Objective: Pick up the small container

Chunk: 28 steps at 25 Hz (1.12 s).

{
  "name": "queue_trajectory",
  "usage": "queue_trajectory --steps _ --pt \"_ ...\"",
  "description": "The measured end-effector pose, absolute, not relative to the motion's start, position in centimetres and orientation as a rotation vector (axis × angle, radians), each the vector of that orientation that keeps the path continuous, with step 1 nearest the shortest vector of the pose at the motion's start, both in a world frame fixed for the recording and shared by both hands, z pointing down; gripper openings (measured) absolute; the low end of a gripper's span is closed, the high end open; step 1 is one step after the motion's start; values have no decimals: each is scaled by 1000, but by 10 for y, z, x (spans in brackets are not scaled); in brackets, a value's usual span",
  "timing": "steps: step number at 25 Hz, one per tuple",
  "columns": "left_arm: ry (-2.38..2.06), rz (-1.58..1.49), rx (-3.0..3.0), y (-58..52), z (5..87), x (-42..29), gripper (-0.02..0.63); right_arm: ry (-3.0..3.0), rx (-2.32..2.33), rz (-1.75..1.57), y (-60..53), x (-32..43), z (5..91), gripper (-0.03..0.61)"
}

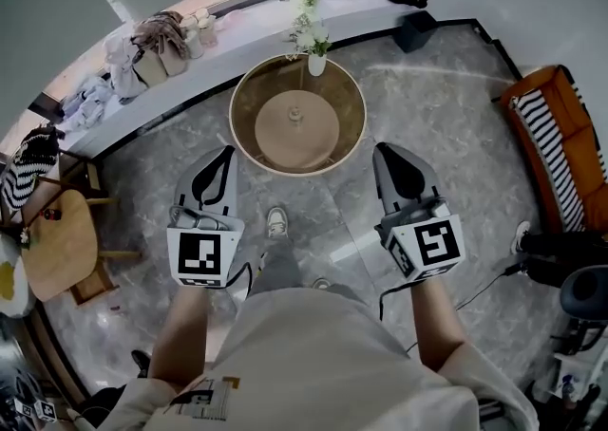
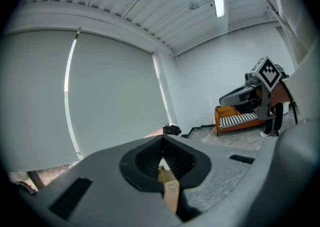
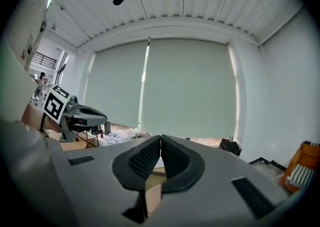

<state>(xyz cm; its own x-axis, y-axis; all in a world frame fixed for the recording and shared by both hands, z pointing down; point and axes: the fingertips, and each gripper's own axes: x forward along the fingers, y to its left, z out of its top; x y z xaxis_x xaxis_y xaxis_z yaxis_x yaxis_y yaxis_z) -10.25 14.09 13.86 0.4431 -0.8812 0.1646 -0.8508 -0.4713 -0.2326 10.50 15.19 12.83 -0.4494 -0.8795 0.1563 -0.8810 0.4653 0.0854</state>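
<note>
My left tongs [image 1: 224,151] and right tongs [image 1: 381,148] are closed, empty. The small container [image 1: 295,116] on the table [image 1: 243,135] looks light, clear, maybe slippery; I'd pinch its sides gently.

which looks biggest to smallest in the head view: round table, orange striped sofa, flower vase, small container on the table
1. round table
2. orange striped sofa, partly cut off at the picture's edge, so only its visible part is ranked
3. flower vase, blooms included
4. small container, a tiny spot at the table's centre
</note>
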Motion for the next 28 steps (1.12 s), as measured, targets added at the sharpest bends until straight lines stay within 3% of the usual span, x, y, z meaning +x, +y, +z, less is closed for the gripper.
queue_trajectory --steps 28 --pt "1352 -420 -2717 -92 173 -166 8 -2376 1598 60 -64 25 140 8"
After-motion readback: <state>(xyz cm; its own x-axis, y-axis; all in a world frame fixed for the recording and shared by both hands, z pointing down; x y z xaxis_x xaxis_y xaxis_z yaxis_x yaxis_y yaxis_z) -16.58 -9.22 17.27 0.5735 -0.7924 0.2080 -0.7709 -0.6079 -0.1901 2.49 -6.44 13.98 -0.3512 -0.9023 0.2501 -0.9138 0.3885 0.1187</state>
